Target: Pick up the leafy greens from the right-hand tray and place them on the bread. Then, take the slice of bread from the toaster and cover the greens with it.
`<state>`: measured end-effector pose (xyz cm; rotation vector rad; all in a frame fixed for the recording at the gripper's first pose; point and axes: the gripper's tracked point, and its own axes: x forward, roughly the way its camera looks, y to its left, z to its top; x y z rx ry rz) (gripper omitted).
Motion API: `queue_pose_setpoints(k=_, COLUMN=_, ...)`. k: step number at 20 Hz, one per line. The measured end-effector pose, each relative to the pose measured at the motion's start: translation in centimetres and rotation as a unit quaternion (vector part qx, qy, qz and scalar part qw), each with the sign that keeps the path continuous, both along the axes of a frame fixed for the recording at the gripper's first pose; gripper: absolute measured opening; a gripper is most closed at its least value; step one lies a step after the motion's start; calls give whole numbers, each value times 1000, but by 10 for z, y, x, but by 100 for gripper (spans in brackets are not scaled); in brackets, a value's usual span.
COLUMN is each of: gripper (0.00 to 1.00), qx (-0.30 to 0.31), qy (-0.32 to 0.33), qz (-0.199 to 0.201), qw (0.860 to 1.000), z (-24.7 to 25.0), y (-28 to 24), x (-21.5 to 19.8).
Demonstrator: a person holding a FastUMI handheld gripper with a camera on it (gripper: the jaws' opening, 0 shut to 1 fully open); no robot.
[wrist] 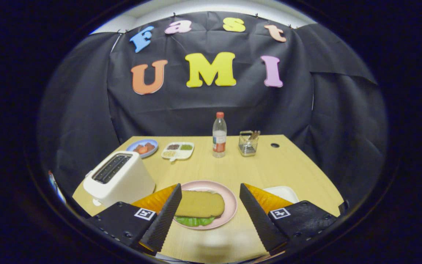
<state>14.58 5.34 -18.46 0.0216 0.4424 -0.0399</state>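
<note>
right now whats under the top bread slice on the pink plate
Leafy greens poke out beneath the bread slice on the pink plate; anything lower is covered. The gripper is open.

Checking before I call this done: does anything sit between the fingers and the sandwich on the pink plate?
Nothing visible does. The gripper is open and empty, fingers spread either side of the pink plate. The top bread slice already covers the leafy greens, which peek out at the near edge. The toaster stands off to one side, apart.
</note>
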Motion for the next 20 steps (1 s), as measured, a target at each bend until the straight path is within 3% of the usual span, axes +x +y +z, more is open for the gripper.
queue_pose_setpoints(k=4, gripper=97, qx=-31, qy=-56, qz=5, qw=998, z=50, y=6, x=-30)
queue_pose_setpoints(k=8, gripper=97, qx=-15, qy=-123, qz=23, qw=992, z=81, y=18, x=-65)
queue_pose_setpoints(k=15, gripper=95, qx=-15, qy=-200, qz=1, qw=980, z=106, y=-8, x=-116)
queue_pose_setpoints(k=20, gripper=95, qx=-12, qy=-201, qz=-10, qw=980, z=100, y=-30, x=-125)
